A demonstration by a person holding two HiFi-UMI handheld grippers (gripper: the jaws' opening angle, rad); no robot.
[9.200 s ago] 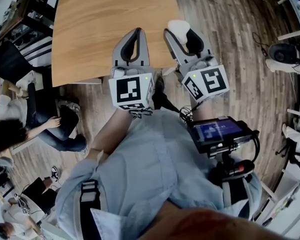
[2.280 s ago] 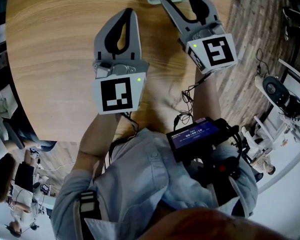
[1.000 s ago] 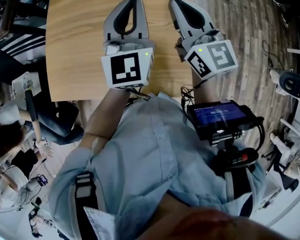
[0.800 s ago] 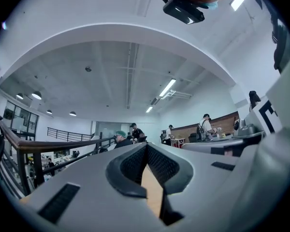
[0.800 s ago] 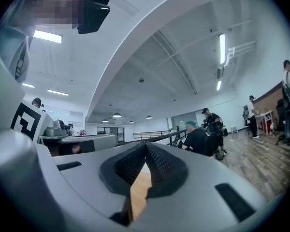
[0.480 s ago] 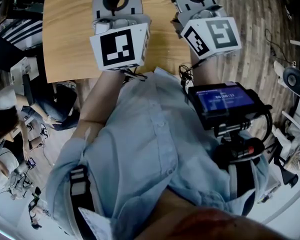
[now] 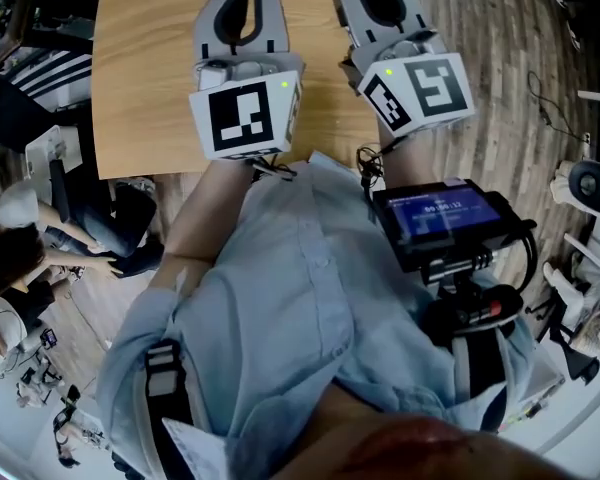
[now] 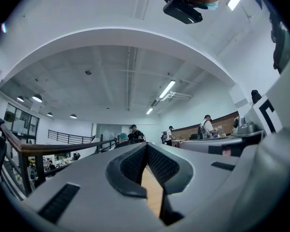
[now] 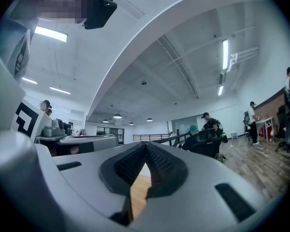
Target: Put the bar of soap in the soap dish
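Over the near edge of the wooden table [image 7: 145, 88], the 2 grippers sit side by side. The left gripper [image 8: 146, 148] and right gripper [image 9: 145, 145] each have fingers together, empty. No view shows the soap bar or soap dish.

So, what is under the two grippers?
Only bare wooden table shows around the shut left gripper and right gripper. The part directly beneath them is covered, so anything lying there cannot be seen.
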